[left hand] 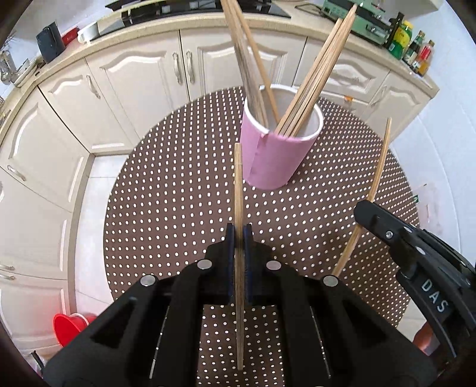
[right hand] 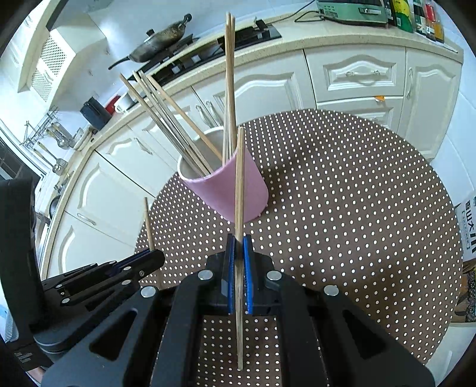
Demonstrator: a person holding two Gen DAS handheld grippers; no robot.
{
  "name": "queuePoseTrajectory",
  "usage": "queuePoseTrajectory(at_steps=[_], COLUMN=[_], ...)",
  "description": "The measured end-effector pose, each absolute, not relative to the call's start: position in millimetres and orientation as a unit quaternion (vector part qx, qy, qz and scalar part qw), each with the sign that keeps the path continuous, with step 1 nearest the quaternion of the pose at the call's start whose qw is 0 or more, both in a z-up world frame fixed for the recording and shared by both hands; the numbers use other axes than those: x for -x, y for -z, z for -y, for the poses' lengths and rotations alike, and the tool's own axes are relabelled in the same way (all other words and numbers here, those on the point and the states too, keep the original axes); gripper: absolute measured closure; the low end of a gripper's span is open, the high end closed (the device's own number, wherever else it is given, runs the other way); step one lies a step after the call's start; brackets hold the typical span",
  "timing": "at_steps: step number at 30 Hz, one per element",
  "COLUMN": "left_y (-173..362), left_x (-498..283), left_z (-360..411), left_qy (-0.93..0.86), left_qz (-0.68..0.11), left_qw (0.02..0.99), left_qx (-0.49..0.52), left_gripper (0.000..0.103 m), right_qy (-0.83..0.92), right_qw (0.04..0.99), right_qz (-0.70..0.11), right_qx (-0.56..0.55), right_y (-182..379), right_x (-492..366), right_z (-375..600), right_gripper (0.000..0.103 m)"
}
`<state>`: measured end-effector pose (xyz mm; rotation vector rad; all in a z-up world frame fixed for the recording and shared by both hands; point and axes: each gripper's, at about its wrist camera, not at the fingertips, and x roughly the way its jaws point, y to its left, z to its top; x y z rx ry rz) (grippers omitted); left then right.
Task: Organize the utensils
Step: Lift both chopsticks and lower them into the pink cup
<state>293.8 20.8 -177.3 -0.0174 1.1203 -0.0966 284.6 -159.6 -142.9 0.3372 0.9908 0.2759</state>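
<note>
A pink cup (left hand: pixel 276 160) (right hand: pixel 235 190) stands on the round dotted table (left hand: pixel 178 202) (right hand: pixel 342 208) with several wooden chopsticks (left hand: pixel 315 77) (right hand: pixel 166 119) leaning out of it. My left gripper (left hand: pixel 239 235) is shut on a single wooden chopstick (left hand: pixel 238 184) that points up toward the cup's near side. My right gripper (right hand: pixel 239 247) is shut on a chopstick (right hand: pixel 239 178) held upright just in front of the cup. In the left wrist view the right gripper (left hand: pixel 367 214) appears at the right with its chopstick (left hand: pixel 380 166). The left gripper (right hand: pixel 148 257) shows low at the left in the right wrist view.
White kitchen cabinets (left hand: pixel 134 77) (right hand: pixel 357 77) curve behind the table under a beige counter. On the counter are a stove with a pan (right hand: pixel 160 41), bottles (left hand: pixel 416 50) and a green appliance (right hand: pixel 351 9). A red bowl (left hand: pixel 70 326) sits on the floor at the left.
</note>
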Motion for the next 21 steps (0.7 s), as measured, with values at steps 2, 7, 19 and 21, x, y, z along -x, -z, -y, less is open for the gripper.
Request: queuePoseTrajectory(at_steps=[2,7,19,21], left_y=[167.1,151.5,109.5,102.2], left_x=[-289.3,-290.5,-284.1,-283.6], left_z=[-21.7,-23.7,-21.9,-22.3], left_qy=[0.046,0.048,0.068,0.070], left_qz=[-0.523,-0.505,-0.457,-0.450], left_qw=[0.851,0.862,0.887,0.890], left_qx=[0.013,0.022,0.022,0.025], left_gripper=[0.097,0.097,0.097,0.097], right_qy=[-0.133,-0.137,-0.156,-0.159], right_qw=[0.862,0.870,0.892,0.896], right_qz=[-0.462,-0.443,-0.390,-0.381], right_qx=[-0.162,-0.167,-0.164,-0.164], right_y=[135.6,120.3,79.5,72.4], right_x=[-284.7,-284.6,-287.6,-287.7], right_z=[160.0,160.7,164.7,165.4], right_gripper=[0.098,0.098,0.099,0.099])
